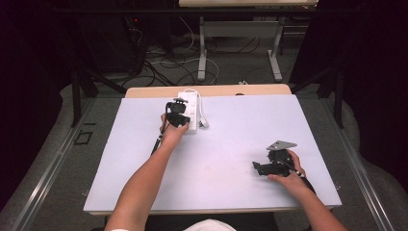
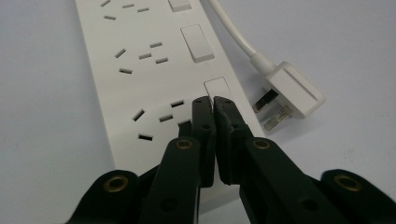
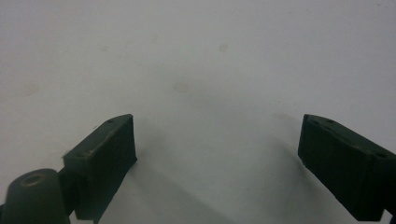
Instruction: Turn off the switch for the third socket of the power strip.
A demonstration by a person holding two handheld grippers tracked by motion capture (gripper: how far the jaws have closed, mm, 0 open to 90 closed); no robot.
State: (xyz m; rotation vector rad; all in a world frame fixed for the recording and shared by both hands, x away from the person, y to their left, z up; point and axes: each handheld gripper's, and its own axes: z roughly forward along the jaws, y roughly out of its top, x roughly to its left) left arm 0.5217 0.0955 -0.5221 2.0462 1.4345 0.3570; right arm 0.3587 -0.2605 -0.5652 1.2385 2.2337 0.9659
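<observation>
A white power strip [image 1: 190,111] lies at the far left-centre of the table, its white cord ending in a three-pin plug [image 2: 292,95] lying loose beside it. My left gripper [image 1: 177,115] hovers over the strip's near end. In the left gripper view that gripper [image 2: 214,101] is shut, jaws pressed together with nothing between them, tips at the nearest rocker switch [image 2: 219,88] of the strip [image 2: 140,74]. My right gripper [image 1: 262,167] rests low at the table's right, jaws wide apart; in the right gripper view it [image 3: 217,140] is open over bare white surface.
The table [image 1: 231,125] is covered by a pale sheet, with a wooden strip along the far edge. Beyond it stand another table's legs [image 1: 202,53] and tangled cables on the floor. Dark curtains flank both sides.
</observation>
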